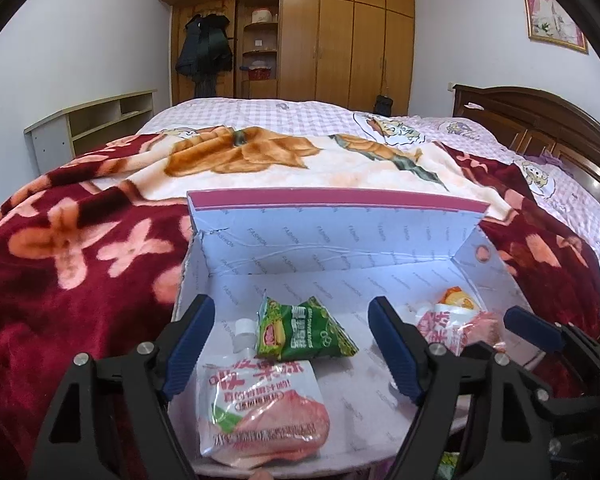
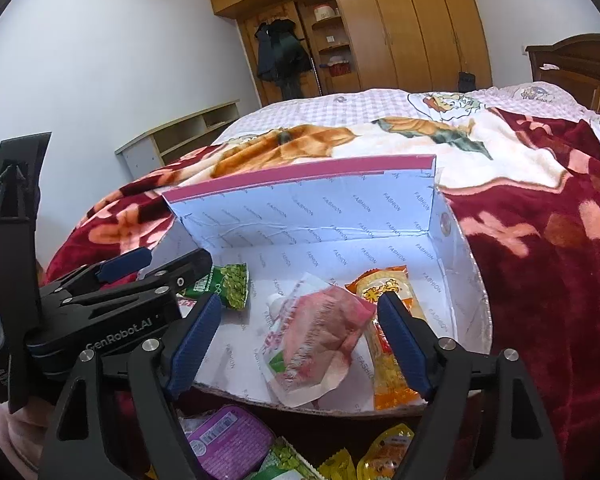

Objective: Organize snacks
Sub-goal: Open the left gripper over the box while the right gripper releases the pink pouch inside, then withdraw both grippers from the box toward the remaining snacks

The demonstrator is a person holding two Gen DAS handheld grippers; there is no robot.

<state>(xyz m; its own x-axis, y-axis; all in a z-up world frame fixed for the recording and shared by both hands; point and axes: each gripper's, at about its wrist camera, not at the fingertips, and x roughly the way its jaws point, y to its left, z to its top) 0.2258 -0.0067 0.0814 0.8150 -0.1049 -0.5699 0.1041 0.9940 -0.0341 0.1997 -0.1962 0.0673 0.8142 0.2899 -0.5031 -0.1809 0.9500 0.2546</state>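
Note:
A white cardboard box (image 1: 340,240) with a pink rim lies open on the bed. Inside it, in the left wrist view, a pink jelly pouch (image 1: 260,412) and a green pea packet (image 1: 306,334) lie between the fingers of my left gripper (image 1: 292,344), which is open and touches neither. In the right wrist view my right gripper (image 2: 300,340) is open over the box (image 2: 320,216). A second pink pouch (image 2: 320,328) lies loose between its pads, and an orange packet (image 2: 384,292) is beside it. The green pea packet (image 2: 232,286) sits by the left gripper (image 2: 156,264).
Loose snacks lie in front of the box: a purple tin (image 2: 228,440), yellow packets (image 2: 388,452) and a green packet (image 2: 284,464). A red floral blanket (image 1: 80,248) covers the bed around the box. A low shelf (image 1: 96,124), a wardrobe (image 1: 340,40) and a headboard (image 1: 540,120) stand behind.

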